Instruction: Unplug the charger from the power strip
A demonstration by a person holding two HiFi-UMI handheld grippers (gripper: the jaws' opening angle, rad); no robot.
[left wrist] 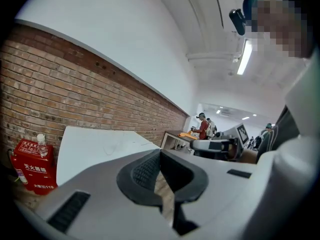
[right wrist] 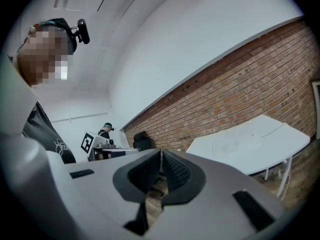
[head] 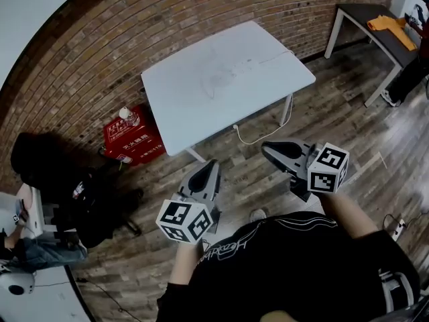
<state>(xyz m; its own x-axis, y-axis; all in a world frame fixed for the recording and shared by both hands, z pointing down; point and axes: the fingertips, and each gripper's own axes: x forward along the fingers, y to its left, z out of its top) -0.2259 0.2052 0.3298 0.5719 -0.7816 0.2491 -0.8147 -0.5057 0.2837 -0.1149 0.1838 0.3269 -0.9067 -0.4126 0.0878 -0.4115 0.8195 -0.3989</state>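
A white table (head: pixel 228 79) stands against the brick wall. Faint white shapes that look like a lead and a strip (head: pixel 224 76) lie on its top, too pale to tell apart; I cannot make out the charger. A white cable (head: pixel 258 138) hangs from the table's front edge down to the floor. My left gripper (head: pixel 209 166) and my right gripper (head: pixel 267 147) are both over the wooden floor, short of the table and pointing toward it. The left gripper (left wrist: pixel 160 151) is shut with nothing between its jaws. The right gripper (right wrist: pixel 161 151) is shut and empty too.
A red box (head: pixel 133 138) with a bottle (head: pixel 127 116) on it sits on the floor left of the table. A black chair (head: pixel 74 186) is at the left. A second table (head: pixel 375 29) with an orange thing (head: pixel 392 25) is at the top right. People stand far off.
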